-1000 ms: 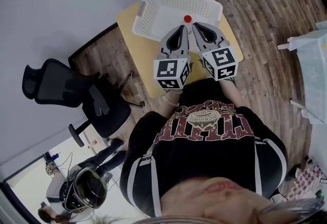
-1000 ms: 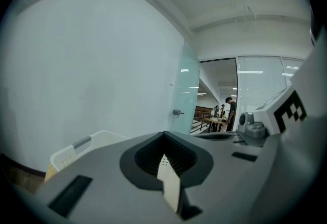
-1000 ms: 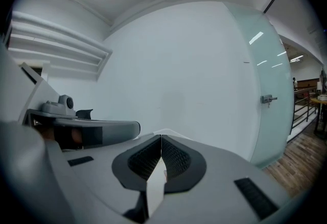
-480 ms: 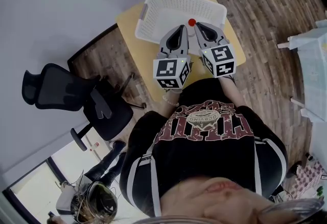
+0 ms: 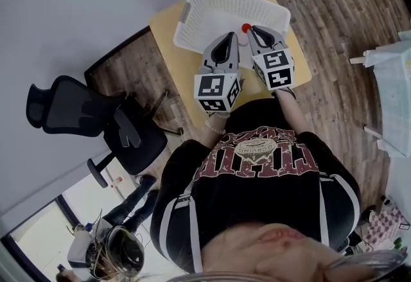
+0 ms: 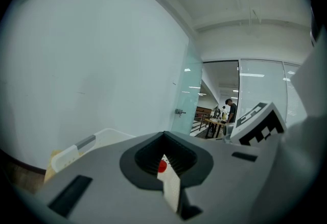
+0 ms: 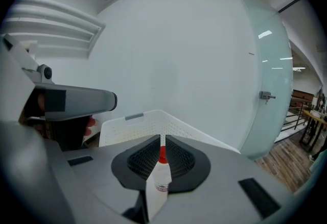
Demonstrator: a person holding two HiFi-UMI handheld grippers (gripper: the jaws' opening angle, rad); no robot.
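The white bottle (image 7: 159, 179) with its red cap (image 5: 246, 28) sits in the white basket (image 5: 212, 8) on the yellow worktop (image 5: 168, 33) — just off the tip of the right gripper (image 5: 252, 30). Its fingers are pressed together, gripping nothing. The left gripper (image 5: 228, 35) hovers close beside — fingers likewise together and empty.

A white basket (image 5: 218, 11) dotted with a fine grid of holes sits on a pale yellow table (image 5: 168, 36) above a brown wood-plank floor (image 5: 334, 30). The bottle (image 7: 161, 177) is white with a red cap. The left gripper (image 5: 229, 36) and right gripper (image 5: 252, 29) are grey, with black-and-white square-patterned cubes. The chair (image 5: 70, 107) is black.
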